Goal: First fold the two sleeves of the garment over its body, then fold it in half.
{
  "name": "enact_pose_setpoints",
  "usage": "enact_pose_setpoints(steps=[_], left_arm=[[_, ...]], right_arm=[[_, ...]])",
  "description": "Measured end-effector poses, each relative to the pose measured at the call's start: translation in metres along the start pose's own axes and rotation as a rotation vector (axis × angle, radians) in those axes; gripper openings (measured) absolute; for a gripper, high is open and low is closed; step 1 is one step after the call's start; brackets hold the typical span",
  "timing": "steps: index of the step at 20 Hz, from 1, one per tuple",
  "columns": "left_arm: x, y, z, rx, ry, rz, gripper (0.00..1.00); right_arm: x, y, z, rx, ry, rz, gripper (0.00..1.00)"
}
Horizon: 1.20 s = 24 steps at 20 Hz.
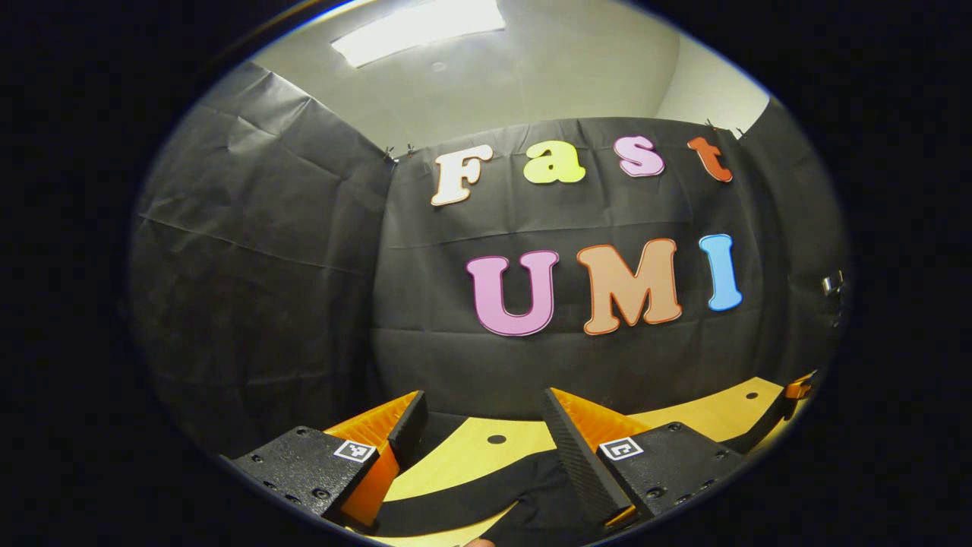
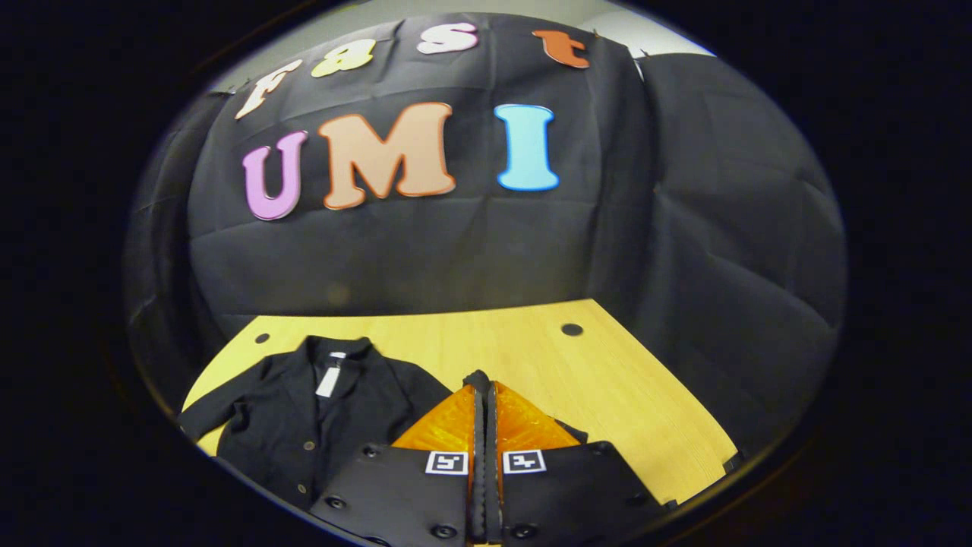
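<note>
A black buttoned jacket (image 2: 304, 418) lies flat on the yellow wooden table (image 2: 607, 380), collar toward the wall, with a white tag (image 2: 328, 380) at the neck. One sleeve (image 2: 209, 416) stretches out to the left. In the right gripper view my right gripper (image 2: 482, 384) is shut, with a small fold of black cloth at its tips. A strip of the other sleeve (image 2: 573, 431) shows just beside it. In the left gripper view my left gripper (image 1: 486, 410) stands open and empty above a black stretch of the jacket (image 1: 486, 494).
The table (image 1: 471, 456) has small round holes (image 2: 571, 330) near its far edge and runs up to the black cloth wall (image 2: 456, 251). To the right of the jacket is bare wood. An orange clamp (image 1: 797, 389) sits at the table's right edge.
</note>
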<state>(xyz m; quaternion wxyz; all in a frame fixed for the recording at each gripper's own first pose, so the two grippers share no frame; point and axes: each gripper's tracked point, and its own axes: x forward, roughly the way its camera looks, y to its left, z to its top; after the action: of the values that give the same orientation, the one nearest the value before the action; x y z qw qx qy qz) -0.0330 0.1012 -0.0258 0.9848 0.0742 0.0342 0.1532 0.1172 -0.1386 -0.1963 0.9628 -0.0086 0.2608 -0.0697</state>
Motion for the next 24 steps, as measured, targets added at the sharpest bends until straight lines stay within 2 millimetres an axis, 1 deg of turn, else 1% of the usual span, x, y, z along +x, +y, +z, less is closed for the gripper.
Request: enact_pose_setpoints(steps=[1, 4, 9, 10, 11, 14, 18, 22, 24], left_arm=[[0.001, 0.006, 0.0, 0.0, 0.001, 0.008, 0.91], [0.004, 0.027, -0.004, -0.002, 0.005, 0.028, 0.92], [0.015, 0.06, -0.019, -0.013, 0.03, 0.052, 0.91], [0.017, 0.068, -0.023, -0.013, 0.036, 0.056, 0.92], [0.019, 0.075, -0.026, -0.015, 0.039, 0.06, 0.91], [0.027, 0.096, -0.033, -0.014, 0.051, 0.066, 0.92], [0.035, 0.124, -0.041, 0.001, 0.058, 0.075, 0.92], [0.04, 0.153, -0.05, 0.022, 0.071, 0.088, 0.92], [0.043, 0.166, -0.053, 0.026, 0.08, 0.096, 0.92]], right_arm=[[0.002, 0.011, 0.008, -0.011, -0.015, 0.013, 0.02], [0.002, 0.042, 0.027, -0.015, -0.042, 0.047, 0.02], [0.005, 0.095, 0.046, -0.035, -0.071, 0.094, 0.02], [0.005, 0.108, 0.05, -0.046, -0.078, 0.106, 0.02], [0.006, 0.121, 0.052, -0.051, -0.085, 0.118, 0.02], [0.006, 0.161, 0.062, -0.069, -0.111, 0.149, 0.02], [0.011, 0.21, 0.061, -0.092, -0.11, 0.184, 0.02], [0.02, 0.256, 0.051, -0.119, -0.091, 0.216, 0.02], [0.023, 0.274, 0.046, -0.133, -0.078, 0.227, 0.02]])
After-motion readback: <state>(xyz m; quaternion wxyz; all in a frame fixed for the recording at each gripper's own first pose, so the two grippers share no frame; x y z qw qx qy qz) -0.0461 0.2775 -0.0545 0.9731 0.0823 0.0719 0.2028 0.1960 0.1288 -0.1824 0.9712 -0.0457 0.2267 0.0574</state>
